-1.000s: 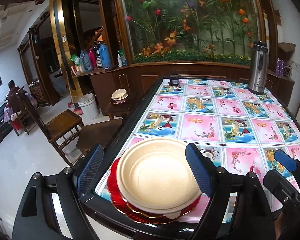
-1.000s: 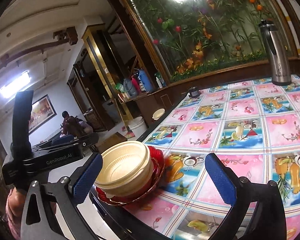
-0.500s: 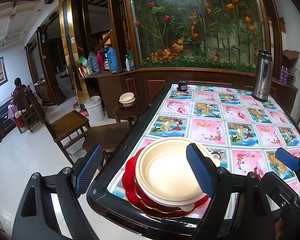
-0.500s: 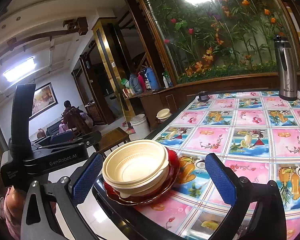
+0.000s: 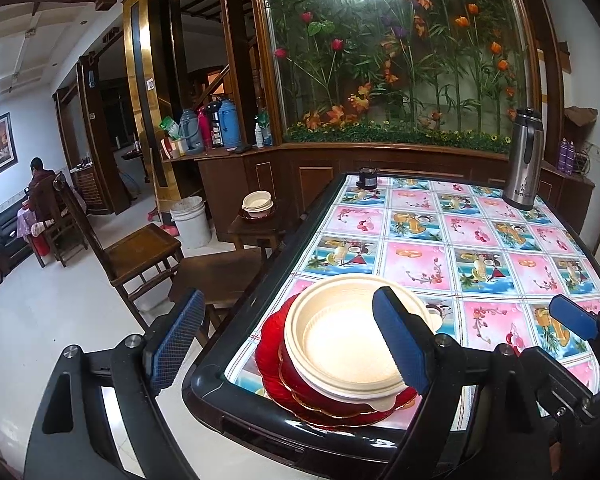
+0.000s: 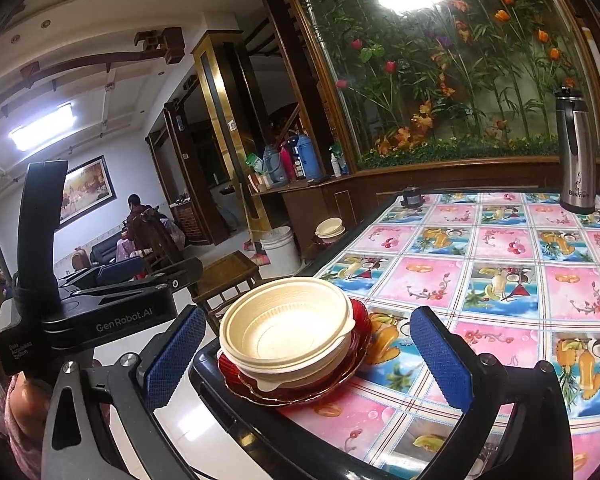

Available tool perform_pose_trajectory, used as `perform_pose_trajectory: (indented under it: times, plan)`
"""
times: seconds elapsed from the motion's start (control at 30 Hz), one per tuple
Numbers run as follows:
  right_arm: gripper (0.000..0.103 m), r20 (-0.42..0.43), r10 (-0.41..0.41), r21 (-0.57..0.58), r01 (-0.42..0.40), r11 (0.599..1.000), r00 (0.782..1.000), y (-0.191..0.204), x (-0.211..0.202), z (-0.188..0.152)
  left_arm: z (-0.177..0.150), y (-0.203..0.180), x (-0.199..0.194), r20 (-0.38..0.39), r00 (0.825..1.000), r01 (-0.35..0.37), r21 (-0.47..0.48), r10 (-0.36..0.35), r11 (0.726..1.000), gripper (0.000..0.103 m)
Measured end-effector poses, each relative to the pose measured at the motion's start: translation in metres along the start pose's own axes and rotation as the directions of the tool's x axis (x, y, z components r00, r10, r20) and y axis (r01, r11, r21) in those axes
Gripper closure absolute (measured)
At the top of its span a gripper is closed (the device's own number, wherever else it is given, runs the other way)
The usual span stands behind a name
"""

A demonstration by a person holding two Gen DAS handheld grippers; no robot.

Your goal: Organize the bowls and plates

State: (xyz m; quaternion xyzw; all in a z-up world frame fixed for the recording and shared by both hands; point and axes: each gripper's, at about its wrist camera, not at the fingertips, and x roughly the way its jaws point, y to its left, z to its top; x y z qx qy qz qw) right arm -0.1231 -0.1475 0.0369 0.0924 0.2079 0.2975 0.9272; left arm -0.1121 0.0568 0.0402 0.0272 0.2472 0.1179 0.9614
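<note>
Bowls (image 5: 346, 344) sit stacked on red plates (image 5: 276, 354); I've drawn both grippers (image 5: 288, 344) (image 6: 308, 354) back, fingers wide, stack apparently finished.

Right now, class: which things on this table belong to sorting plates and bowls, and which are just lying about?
Job: cream bowls; red plates under them; both open grippers, left, right.
Lying about: steel flask; small dark jar.

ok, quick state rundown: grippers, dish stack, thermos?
left gripper: open, holding nothing
right gripper: open, holding nothing
cream bowls: nested, upright, on top of the red plates
red plates: stacked at the table corner
steel thermos: upright, lid on
white bucket: upright on the floor
</note>
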Motion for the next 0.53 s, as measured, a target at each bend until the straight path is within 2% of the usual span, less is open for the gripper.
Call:
perform_pose_trajectory:
  times: [0.27,0.33,0.43,0.53]
  plan:
    - [0.0,-0.004,0.002,-0.003,-0.002,1.0,1.0,0.001,-0.001,0.0,-0.001,-0.002,0.0,-0.01,1.0,0.006,0.01,-0.006,1.0,0.016]
    - [0.0,-0.009,0.006,0.0,-0.006,1.0,1.0,0.001,0.0,-0.001,0.0,-0.002,0.002,-0.021,0.999,0.026,0.005,-0.026,1.0,0.016]
    - [0.0,-0.018,0.014,0.006,-0.013,1.0,1.0,0.001,0.003,-0.001,-0.002,0.001,0.006,-0.028,0.997,0.073,-0.018,-0.074,0.997,0.008]
    - [0.0,-0.032,0.019,0.006,-0.019,1.0,0.999,0.003,0.008,-0.003,-0.003,0.004,0.013,-0.05,0.994,0.1,-0.041,-0.102,0.994,0.008]
